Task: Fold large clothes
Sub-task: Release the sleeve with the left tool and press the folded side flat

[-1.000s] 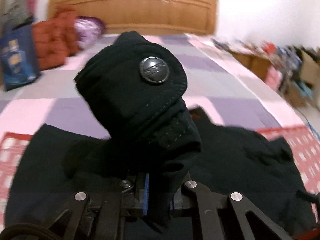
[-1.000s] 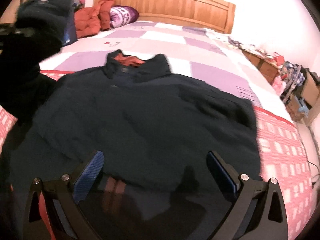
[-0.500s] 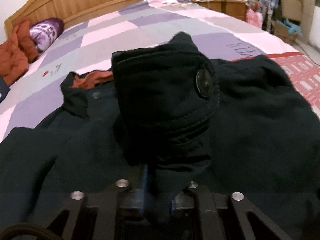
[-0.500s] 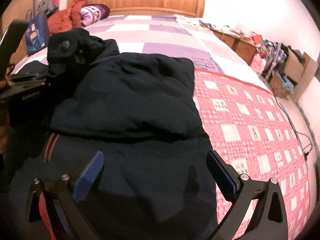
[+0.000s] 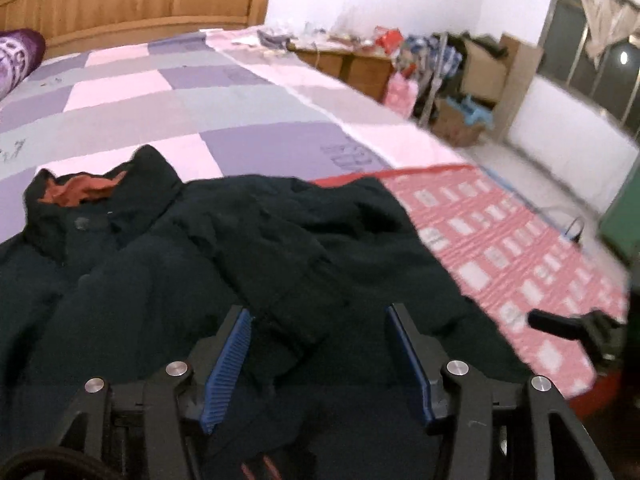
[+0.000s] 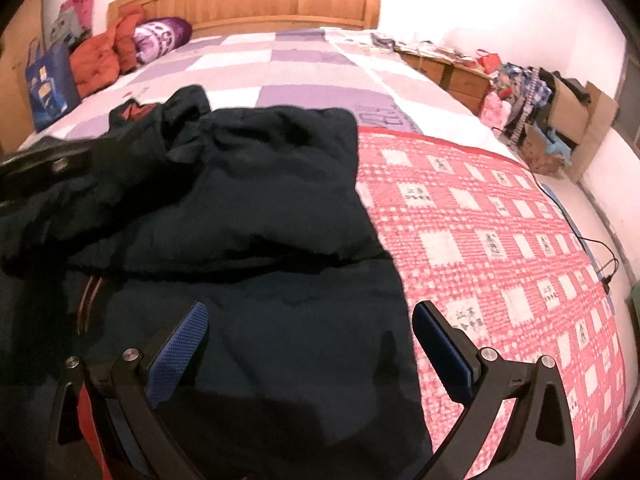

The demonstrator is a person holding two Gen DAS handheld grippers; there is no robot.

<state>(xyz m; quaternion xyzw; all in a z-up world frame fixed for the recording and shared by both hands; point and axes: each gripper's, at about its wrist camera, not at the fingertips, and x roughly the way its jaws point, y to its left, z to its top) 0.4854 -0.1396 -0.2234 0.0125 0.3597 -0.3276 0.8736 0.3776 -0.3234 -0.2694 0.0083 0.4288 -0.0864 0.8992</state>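
Jacket lies spread on the bed, collar toward the headboard, one sleeve laid across its chest. Left gripper and right gripper hover over the jacket's lower half, both spread wide and empty. The loosely laid sleeve could slide off the chest if the next fold drags the padded cloth.
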